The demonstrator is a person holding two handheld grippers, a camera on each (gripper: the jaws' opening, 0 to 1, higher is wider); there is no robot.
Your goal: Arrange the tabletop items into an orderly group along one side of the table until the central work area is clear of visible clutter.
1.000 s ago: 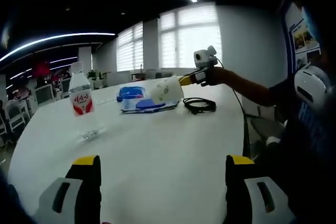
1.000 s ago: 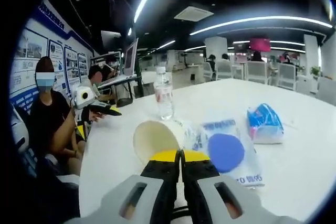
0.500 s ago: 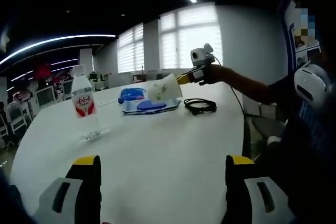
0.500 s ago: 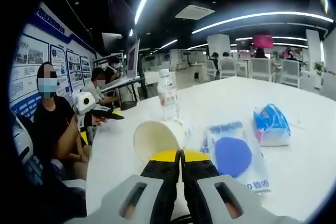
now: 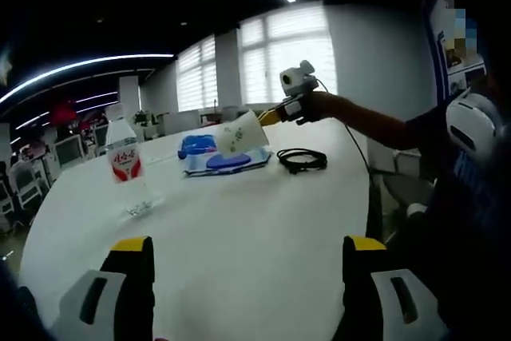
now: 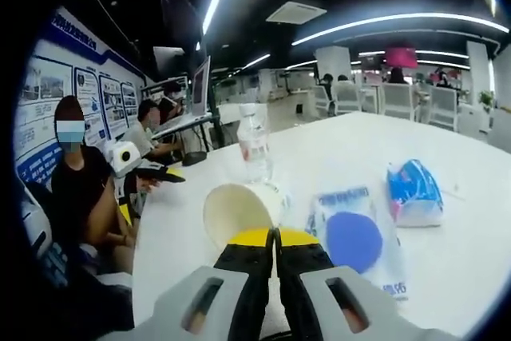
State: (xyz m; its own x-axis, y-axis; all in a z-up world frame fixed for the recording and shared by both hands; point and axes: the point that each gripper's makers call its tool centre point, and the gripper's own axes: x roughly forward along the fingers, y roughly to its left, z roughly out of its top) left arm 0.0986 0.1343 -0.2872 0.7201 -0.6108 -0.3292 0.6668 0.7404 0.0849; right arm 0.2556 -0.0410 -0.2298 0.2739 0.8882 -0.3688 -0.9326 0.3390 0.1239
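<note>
In the left gripper view my left gripper [image 5: 247, 247] is open and empty, low over the near part of the white table [image 5: 263, 221]. My right gripper [image 5: 275, 113] reaches in from the right, holding a tilted paper cup [image 5: 239, 135] in the air above the far packets. In the right gripper view my right gripper [image 6: 274, 237] is shut on the rim of the paper cup [image 6: 238, 210], whose mouth faces the camera. A water bottle [image 5: 124, 169] with a red label stands upright at the left; the bottle [image 6: 254, 143] is beyond the cup.
A flat white pack with a blue disc [image 6: 355, 235] and a blue-and-white packet [image 6: 413, 193] lie on the table [image 6: 471, 261]. A black coiled cable [image 5: 302, 160] lies near the far right edge. Seated people [image 6: 80, 189] are beside the table.
My right gripper has carried the paper cup a little higher and leftward over the packets. The left gripper has stayed open and still.
</note>
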